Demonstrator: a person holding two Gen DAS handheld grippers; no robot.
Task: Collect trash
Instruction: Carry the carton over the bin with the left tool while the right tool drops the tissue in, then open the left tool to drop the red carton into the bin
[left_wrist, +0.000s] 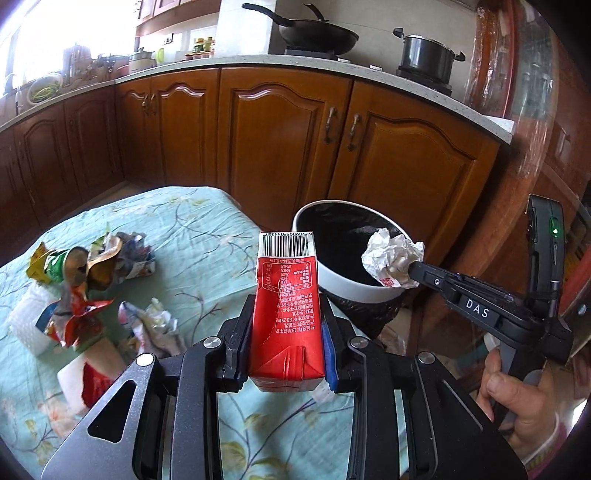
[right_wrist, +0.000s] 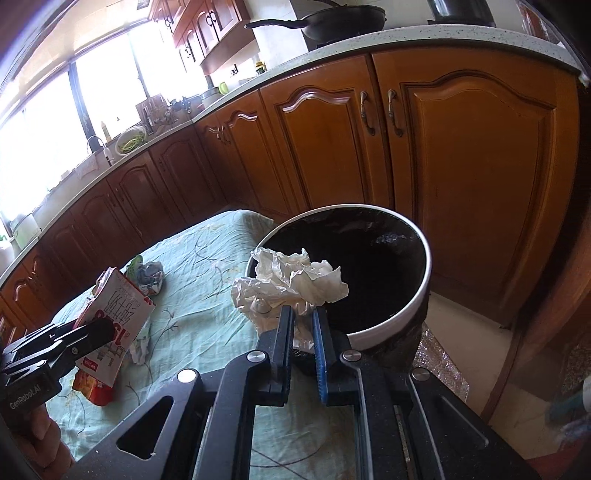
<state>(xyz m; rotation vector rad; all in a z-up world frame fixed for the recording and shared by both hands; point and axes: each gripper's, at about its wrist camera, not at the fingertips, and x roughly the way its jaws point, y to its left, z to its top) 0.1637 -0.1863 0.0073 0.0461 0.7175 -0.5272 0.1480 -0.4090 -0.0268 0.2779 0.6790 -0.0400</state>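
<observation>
My left gripper is shut on a red milk carton and holds it above the table, near the bin. It also shows in the right wrist view. My right gripper is shut on a crumpled white paper ball, held over the near rim of the white trash bin with its black liner. The paper ball also shows in the left wrist view, over the bin. Several crumpled wrappers lie on the table at the left.
The table has a green floral cloth. More wrappers and a white foam piece lie on it. Wooden kitchen cabinets stand behind, with a wok and a pot on the counter.
</observation>
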